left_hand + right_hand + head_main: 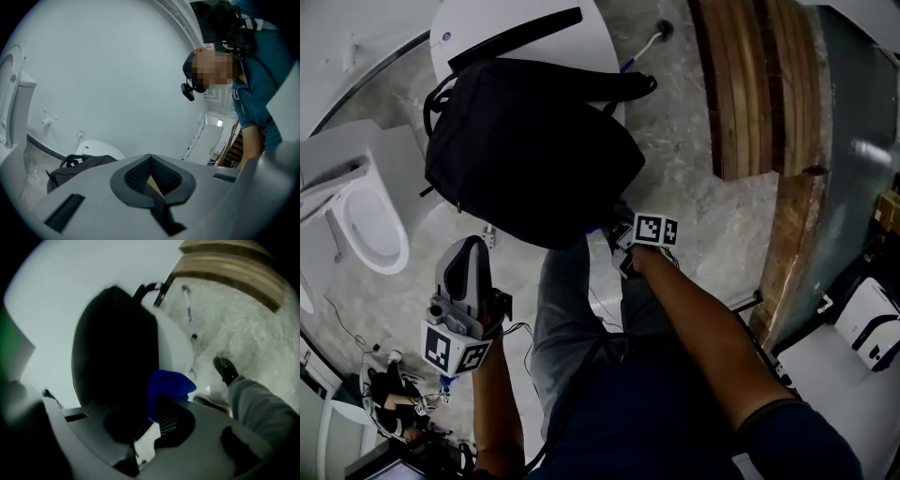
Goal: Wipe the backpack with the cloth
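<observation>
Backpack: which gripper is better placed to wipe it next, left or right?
Right. The right gripper holds the blue cloth close to the backpack. The left gripper is shut, empty and apart from it.

Black backpack [525, 150], blue cloth [168, 385] (mottled grey floor [675, 141])

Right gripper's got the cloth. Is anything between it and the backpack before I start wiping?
Nothing visible does. The right gripper is shut on the blue cloth, and the black backpack lies directly past it on the white surface. The person's leg is off to the side, out of the path.
</observation>
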